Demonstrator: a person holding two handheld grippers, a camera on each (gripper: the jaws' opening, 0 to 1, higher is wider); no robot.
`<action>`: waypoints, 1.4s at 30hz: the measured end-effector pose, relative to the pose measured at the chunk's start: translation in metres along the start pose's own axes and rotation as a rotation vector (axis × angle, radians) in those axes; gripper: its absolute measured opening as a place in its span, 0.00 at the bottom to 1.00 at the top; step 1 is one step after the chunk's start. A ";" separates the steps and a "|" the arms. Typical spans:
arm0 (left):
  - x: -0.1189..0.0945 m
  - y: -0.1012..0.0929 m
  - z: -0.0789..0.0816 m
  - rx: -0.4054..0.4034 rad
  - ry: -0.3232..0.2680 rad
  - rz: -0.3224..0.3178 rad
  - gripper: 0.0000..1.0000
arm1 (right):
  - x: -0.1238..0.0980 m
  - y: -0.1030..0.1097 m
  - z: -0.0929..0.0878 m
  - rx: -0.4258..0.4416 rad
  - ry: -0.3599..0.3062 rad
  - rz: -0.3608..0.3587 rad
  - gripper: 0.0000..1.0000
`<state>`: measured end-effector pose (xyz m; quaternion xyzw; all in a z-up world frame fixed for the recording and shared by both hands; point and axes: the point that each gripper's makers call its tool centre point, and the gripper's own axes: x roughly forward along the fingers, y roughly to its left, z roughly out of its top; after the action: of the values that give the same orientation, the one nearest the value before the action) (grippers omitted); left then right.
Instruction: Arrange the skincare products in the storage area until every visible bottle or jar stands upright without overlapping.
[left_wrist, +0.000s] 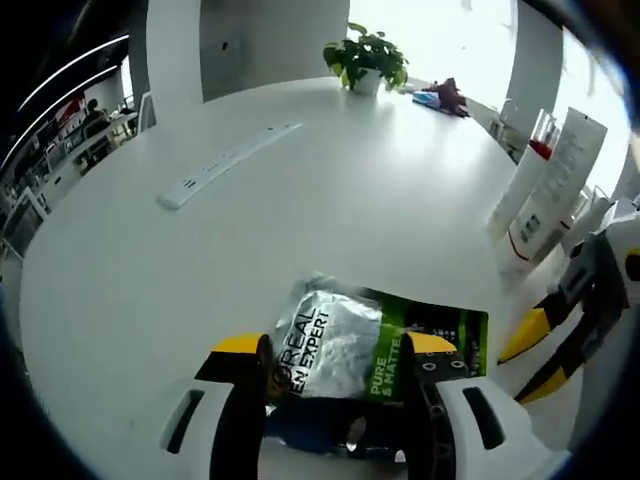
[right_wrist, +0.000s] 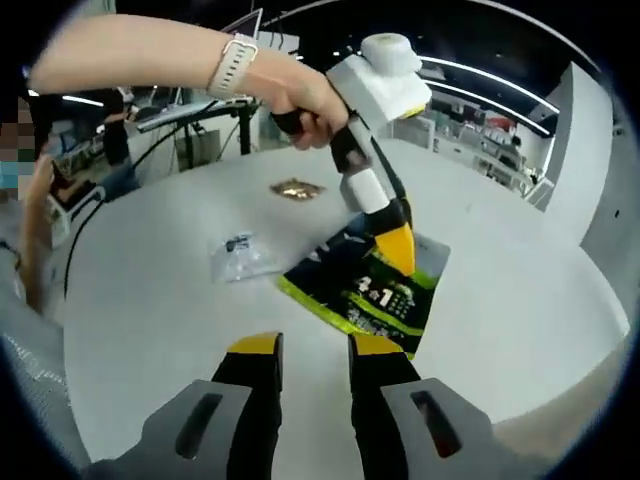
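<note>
Left hand: I see my hand (right_wrist: 300, 100), a watch on its wrist, gripping the left tool (right_wrist: 397, 245) from above, angled down to the tabletop (right_wrist: 520, 300).
Left tool: its jaws (left_wrist: 335, 365) pinch a silver-and-green sachet (left_wrist: 345, 350), lifted just above the tabletop.
Right tool: jaws (right_wrist: 312, 360) close together, nothing between them, near the green packet (right_wrist: 365, 290).
Green packet: flat on the tabletop, the left tool's tip touching it.
Writing: "L'OREAL MEN EXPERT", "PURE & MATTE"; "4+1" on the packet.
Bottles: two white tubes (left_wrist: 545, 190) upright at the tabletop's edge.
</note>
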<state>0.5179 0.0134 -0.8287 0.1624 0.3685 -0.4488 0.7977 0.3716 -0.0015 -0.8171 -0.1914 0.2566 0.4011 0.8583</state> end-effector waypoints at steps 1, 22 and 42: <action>0.000 0.000 0.000 -0.004 -0.003 0.000 0.56 | -0.003 -0.002 0.001 0.003 -0.005 -0.011 0.26; -0.005 -0.020 -0.007 0.017 0.005 -0.045 0.54 | -0.016 -0.024 -0.015 0.011 0.026 -0.131 0.39; -0.025 -0.022 0.003 -0.003 -0.054 -0.019 0.54 | -0.020 -0.009 -0.027 0.178 0.007 -0.130 0.41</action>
<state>0.4930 0.0148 -0.8063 0.1453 0.3493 -0.4601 0.8032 0.3597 -0.0333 -0.8253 -0.1321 0.2811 0.3197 0.8952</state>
